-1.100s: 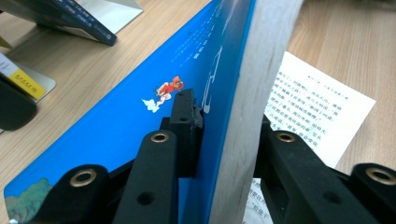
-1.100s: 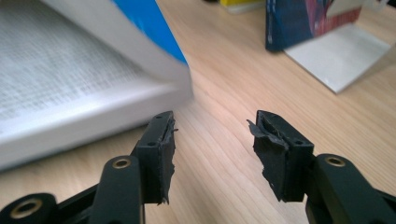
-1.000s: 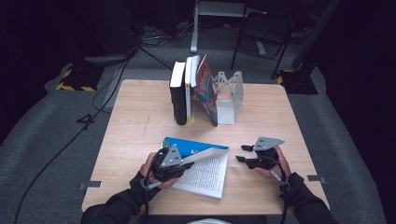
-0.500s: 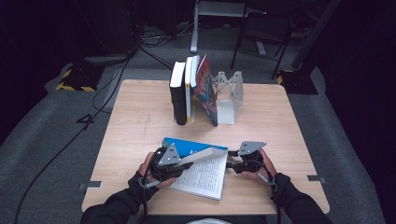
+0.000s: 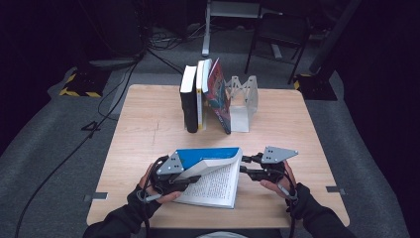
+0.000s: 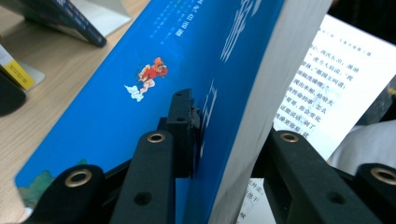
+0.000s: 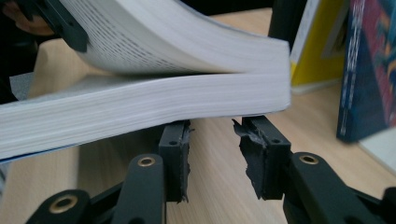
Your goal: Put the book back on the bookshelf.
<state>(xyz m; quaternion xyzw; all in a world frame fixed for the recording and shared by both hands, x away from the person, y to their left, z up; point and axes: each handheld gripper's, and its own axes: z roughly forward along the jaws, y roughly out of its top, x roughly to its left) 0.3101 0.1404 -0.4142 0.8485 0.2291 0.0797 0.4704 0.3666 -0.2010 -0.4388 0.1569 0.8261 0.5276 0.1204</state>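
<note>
My left gripper (image 5: pixel 190 174) pinching the blue book's (image 5: pixel 210 157) lifted cover and pages at the near table (image 5: pixel 148 124) edge, my right gripper (image 5: pixel 247 165), jaws just closing yet apart, empty, at its right edge

Your left tongs (image 6: pixel 224 140) grip a paperback (image 5: pixel 210 171) with a glossy blue cover and matt white paper pages of printed text. Your right tongs (image 7: pixel 212 161), matt black plastic with brass-coloured rivets, carry rough, frayed rubbery pads (image 7: pixel 180 158). The table (image 5: pixel 148 124) is pale, smooth wood-grain. Behind it, a bookend (image 5: pixel 245 101) looks like matt pale metal beside glossy book covers (image 5: pixel 218 94).
</note>
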